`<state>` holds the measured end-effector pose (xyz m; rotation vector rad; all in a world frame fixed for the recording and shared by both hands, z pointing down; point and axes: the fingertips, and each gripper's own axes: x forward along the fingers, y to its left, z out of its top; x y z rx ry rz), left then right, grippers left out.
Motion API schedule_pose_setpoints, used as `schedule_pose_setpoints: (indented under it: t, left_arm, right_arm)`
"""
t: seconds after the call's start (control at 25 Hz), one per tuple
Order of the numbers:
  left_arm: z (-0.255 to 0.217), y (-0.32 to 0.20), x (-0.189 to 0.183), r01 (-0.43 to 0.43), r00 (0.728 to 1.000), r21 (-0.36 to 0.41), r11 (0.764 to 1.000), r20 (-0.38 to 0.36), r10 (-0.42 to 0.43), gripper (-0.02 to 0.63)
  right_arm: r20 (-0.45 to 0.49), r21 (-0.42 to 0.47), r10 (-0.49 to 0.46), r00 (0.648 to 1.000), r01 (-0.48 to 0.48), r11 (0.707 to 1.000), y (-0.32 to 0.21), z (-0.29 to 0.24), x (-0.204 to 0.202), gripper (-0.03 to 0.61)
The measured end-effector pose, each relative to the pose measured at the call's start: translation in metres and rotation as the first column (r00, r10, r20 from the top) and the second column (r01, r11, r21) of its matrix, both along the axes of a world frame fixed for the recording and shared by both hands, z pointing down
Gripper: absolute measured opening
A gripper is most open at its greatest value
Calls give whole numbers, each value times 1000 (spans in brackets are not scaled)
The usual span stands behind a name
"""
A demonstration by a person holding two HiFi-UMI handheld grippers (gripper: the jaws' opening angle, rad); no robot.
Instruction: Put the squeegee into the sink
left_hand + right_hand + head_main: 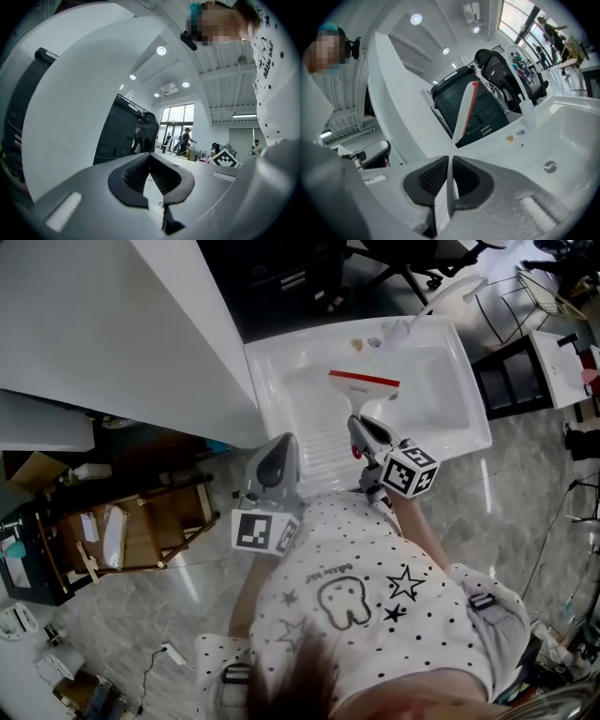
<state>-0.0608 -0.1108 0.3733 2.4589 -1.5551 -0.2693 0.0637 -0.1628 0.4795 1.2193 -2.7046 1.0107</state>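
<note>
Head view: a squeegee (364, 382) with a white handle and a red-edged blade is held in the air over the middle of a white sink (472, 423), not yet resting in it. The right gripper (366, 430) has its jaws clamped on the end of the thin handle, above the sink's near edge. The right gripper view shows the handle as a narrow strip pinched between the pads, with the blade tilting up and away. The left gripper (278, 454) hangs off the sink's near left corner, jaws together with nothing between them. Likely risks: the slim handle could pivot or slip in so narrow a grip. A release from this height could let the squeegee bounce or clip the faucet (403, 331) at the far edge.
</note>
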Motion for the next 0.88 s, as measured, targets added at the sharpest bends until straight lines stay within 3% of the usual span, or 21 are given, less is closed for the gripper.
schedule_pose_setpoints:
  t: [0.56,0.88]
  left_arm:
    - [1,1,-17,39,999,-2,999,-20,-39,-2]
    - [6,2,-19,35,999,-17,999,-35,-36,-2]
  right_arm:
    - [19,128,-53,998,50,991,16,-49,-13,23]
    - [4,117,-32,999,31,993,25,-41,-8,23]
